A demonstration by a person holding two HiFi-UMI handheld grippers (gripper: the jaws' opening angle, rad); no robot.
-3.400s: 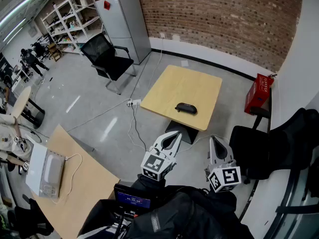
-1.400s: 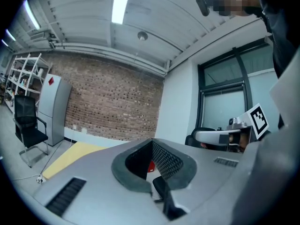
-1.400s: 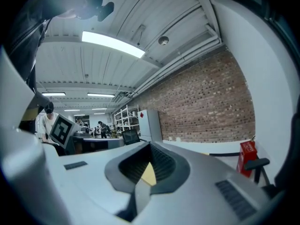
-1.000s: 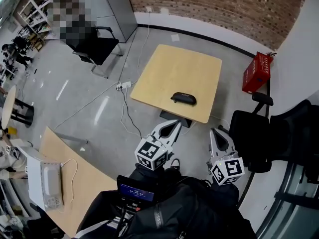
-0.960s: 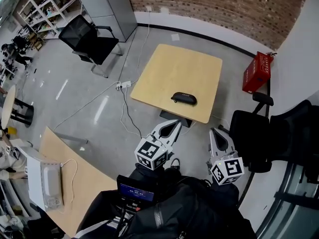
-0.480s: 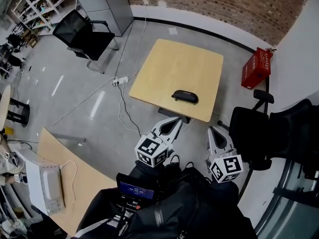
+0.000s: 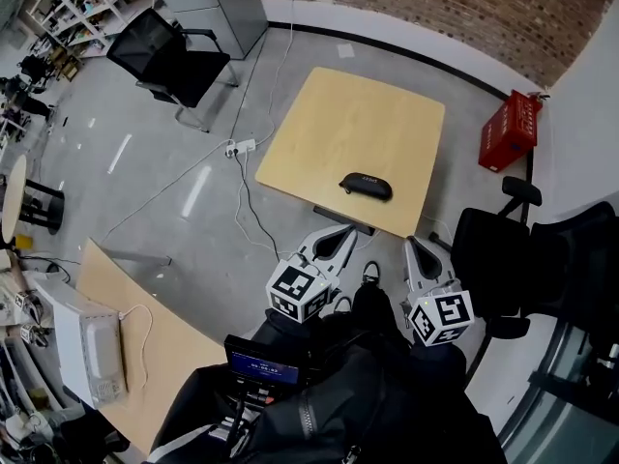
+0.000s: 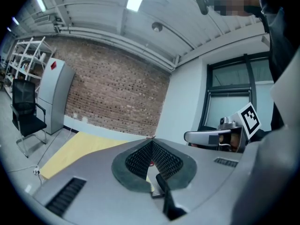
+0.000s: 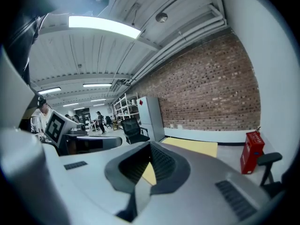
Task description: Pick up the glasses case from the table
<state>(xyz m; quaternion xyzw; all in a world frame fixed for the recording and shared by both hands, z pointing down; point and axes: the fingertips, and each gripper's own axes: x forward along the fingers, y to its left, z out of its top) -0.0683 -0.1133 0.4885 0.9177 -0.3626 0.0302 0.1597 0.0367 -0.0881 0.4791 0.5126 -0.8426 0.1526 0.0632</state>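
While both of my tools hang short of the table [image 7: 329, 124], nothing is taken up yet. On the left, my left gripper [image 7: 340, 236] has its jaws pressed together on nothing, the ribbed pads meeting at the tip. Past it and a little to the right lies the glasses case [image 7: 367, 186], dark and oblong. It rests flat on the pale wood near the table's closest edge, its long side running across my view, well apart from both tools. I judge it a light, stiff shell with a smooth rounded back, so it should not crush, but the pads could skate off the curve. I would spread the jaws and close them across its narrow width at the middle, low on the sides, so it neither tips nor swivels. Further right, my right gripper [image 7: 415, 247] is likewise closed tight and empty.
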